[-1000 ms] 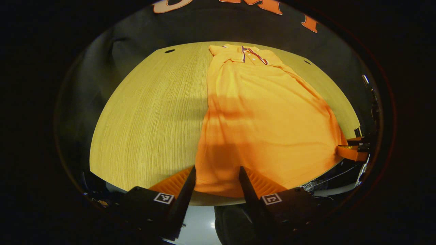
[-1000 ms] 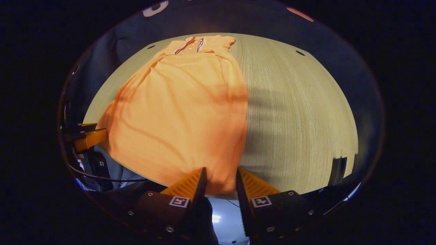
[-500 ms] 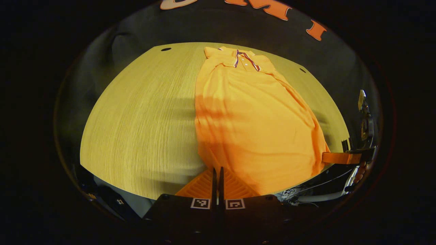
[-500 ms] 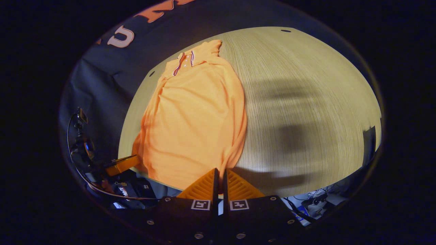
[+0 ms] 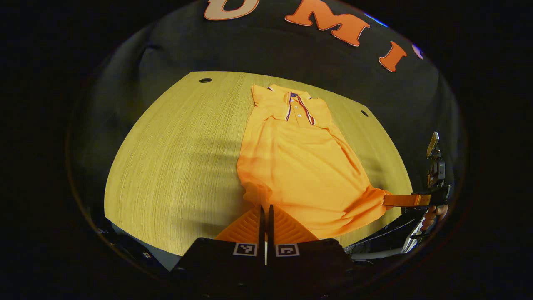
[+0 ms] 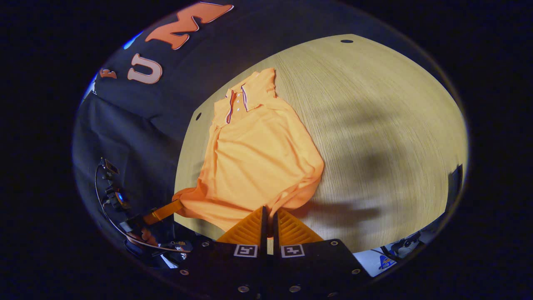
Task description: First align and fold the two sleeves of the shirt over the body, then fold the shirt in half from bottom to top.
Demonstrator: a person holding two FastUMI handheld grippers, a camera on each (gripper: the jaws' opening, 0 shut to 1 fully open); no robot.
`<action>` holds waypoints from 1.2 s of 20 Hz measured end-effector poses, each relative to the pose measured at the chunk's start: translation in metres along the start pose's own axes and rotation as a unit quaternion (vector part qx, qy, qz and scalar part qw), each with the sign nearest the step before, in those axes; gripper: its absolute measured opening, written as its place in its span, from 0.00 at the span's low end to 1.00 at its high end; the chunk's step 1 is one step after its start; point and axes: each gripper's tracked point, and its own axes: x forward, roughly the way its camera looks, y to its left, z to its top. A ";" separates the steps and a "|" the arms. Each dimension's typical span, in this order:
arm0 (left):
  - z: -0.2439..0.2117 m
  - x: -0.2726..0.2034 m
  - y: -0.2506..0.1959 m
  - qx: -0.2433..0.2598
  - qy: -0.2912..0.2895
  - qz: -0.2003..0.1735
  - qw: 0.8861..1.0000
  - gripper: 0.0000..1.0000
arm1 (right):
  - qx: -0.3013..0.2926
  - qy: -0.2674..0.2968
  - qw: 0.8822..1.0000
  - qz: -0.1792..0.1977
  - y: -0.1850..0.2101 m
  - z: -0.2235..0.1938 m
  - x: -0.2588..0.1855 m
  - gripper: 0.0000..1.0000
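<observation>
In the left gripper view, an orange polo shirt lies lengthwise on a light wooden desk, collar at the far end, sleeves already folded in over the body. The left tool sits low at the near edge, fingers pressed together, pinching the shirt's left hem corner, which is raised and rumpled. At far right, the right tool reaches in sideways, gripping the opposite hem corner; a hand holds it.

In the right gripper view, the right tool pinches its hem corner with fingers closed. The left tool holds the other corner at lower left. The hem is lifted and bunched.
</observation>
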 end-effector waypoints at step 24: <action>0.257 0.107 0.016 0.051 -0.067 -0.055 0.995 0.02 | 0.012 -0.058 0.998 -0.009 0.083 0.225 0.078 0.06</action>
